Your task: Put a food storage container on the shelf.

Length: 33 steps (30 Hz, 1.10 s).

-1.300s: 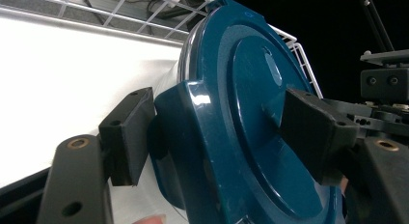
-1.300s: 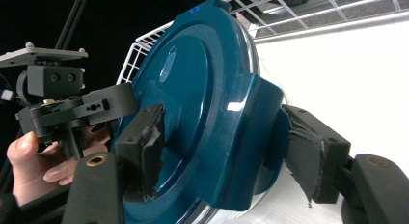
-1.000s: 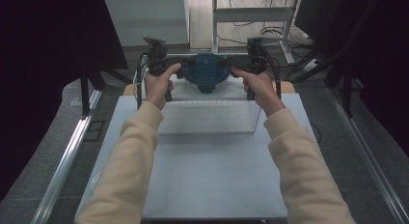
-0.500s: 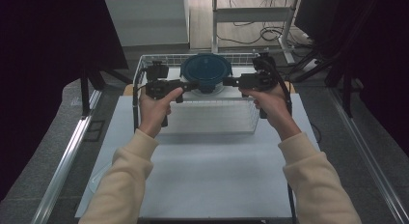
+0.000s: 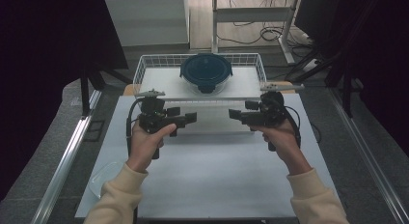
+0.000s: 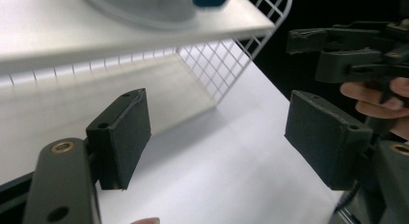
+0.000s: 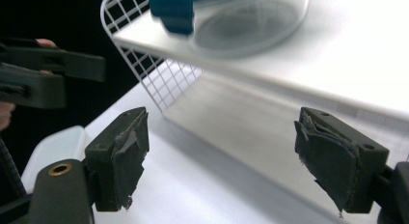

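A round glass container (image 5: 206, 74) with a dark blue clip-on lid is sitting on the wire rack (image 5: 144, 69) at the table's (image 5: 217, 185) far edge. The left gripper (image 5: 191, 118) and right gripper (image 5: 234, 114) are hovering near it, jaws apart, having just been narrowing on nothing.

A round glass container (image 5: 206, 75) with a dark blue clip-on lid sits upright on the white wire rack's (image 5: 149, 81) shelf — beyond both pairs of jaws, well apart from them.

Left claw (image 5: 192, 118) held level in left hand (image 5: 144, 142), tips pointing inward, jaws apart and just been closing, nothing between; right claw (image 5: 234, 114) in right hand (image 5: 282, 139) mirrored, same state, forearms extended forward.
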Motion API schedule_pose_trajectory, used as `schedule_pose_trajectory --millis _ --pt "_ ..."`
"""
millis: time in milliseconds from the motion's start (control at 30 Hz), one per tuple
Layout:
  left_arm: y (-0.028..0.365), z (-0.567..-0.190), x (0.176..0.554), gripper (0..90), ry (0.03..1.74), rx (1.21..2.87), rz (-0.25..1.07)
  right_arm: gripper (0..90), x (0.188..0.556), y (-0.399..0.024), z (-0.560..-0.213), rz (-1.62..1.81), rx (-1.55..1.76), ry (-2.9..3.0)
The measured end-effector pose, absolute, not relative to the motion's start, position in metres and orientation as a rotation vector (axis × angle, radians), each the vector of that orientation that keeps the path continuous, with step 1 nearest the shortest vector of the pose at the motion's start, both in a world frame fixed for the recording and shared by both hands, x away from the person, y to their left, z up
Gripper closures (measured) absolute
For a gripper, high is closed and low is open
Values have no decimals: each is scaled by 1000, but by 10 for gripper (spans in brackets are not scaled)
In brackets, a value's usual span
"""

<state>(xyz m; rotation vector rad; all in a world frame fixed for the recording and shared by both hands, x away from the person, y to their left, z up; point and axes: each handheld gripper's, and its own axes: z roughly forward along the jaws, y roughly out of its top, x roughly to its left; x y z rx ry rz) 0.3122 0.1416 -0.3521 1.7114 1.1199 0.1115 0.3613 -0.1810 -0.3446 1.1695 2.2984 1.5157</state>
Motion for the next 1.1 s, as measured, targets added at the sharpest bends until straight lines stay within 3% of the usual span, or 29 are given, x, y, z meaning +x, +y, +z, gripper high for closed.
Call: schedule_pose_trajectory --millis 567,833,1100 --pt "147 -406 247 267 1153 1825 137 216 309 -197 -409 1460 1213 2380" --pt "149 -440 236 268 1208 1866 97 235 295 -197 -435 1390 1255 2435" --pt "146 -448 235 270 1194 1900 91 248 288 -199 -443 1340 1239 2444"
